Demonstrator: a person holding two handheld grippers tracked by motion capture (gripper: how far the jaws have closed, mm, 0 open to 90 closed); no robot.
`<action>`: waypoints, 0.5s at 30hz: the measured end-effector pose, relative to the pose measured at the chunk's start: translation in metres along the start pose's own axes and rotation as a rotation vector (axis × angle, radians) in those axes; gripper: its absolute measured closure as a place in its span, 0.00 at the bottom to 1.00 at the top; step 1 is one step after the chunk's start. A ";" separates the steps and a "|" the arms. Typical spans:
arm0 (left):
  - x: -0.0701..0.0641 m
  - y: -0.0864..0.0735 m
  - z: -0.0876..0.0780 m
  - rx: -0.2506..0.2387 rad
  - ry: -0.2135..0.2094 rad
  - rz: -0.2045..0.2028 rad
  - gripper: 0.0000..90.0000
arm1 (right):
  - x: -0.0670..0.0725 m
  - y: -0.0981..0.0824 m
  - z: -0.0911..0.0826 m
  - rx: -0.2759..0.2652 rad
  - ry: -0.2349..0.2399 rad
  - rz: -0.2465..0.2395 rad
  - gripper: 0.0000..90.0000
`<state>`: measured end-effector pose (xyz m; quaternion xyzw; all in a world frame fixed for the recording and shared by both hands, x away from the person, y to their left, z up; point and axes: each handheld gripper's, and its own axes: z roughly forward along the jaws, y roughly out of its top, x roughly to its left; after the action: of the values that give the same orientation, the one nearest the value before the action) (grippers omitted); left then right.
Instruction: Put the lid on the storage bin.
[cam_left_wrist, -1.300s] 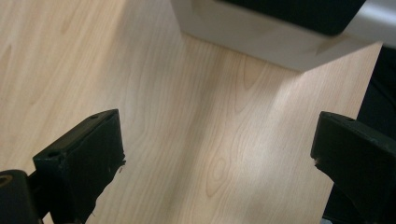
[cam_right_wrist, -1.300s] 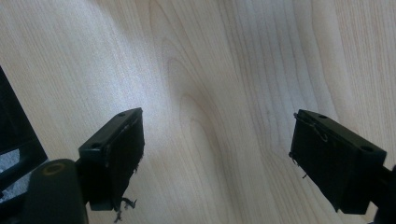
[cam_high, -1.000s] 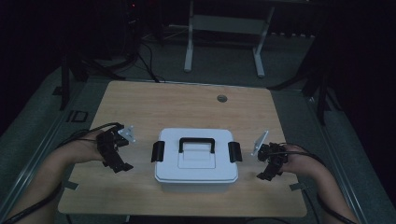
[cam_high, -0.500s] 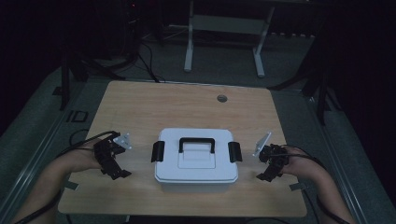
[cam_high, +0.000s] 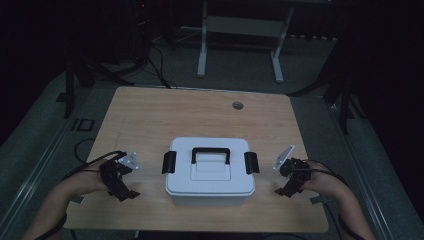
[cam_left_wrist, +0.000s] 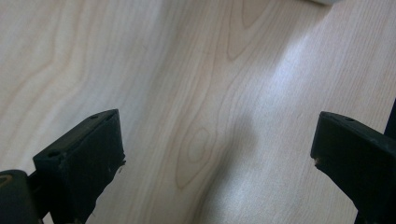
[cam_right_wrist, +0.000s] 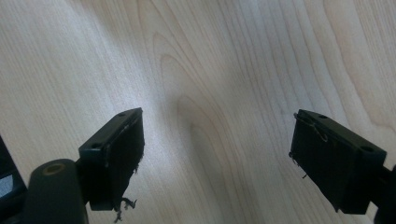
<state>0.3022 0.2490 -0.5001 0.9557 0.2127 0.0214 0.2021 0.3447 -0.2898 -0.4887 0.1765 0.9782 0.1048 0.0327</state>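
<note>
1. The left tool has dropped toward the desk at the box's 9 o'clock; the right tool has held at 3.
2. Both tools gape wide, empty.
3. Likely step: approach. Next, reach the side latches.

Wooden table, round grommet hole, white desk frame

white box just a sliver clipped by the top edge in the left gripper view, forearms cut off at the bottom of the high view, room behind the table too dark to make out
</note>
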 end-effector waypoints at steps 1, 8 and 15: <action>0.000 -0.004 0.002 -0.002 -0.003 -0.009 0.03 | 0.000 -0.002 0.002 0.002 -0.003 0.005 0.19; -0.003 -0.014 0.008 -0.010 0.016 -0.019 0.03 | 0.000 -0.009 0.005 -0.024 -0.011 0.028 0.19; -0.005 -0.025 0.016 -0.028 -0.001 -0.041 0.03 | -0.001 -0.015 0.010 -0.042 -0.003 0.042 0.19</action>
<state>0.2900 0.2613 -0.5245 0.9482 0.2319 0.0195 0.2161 0.3414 -0.3019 -0.5017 0.1965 0.9718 0.1257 0.0356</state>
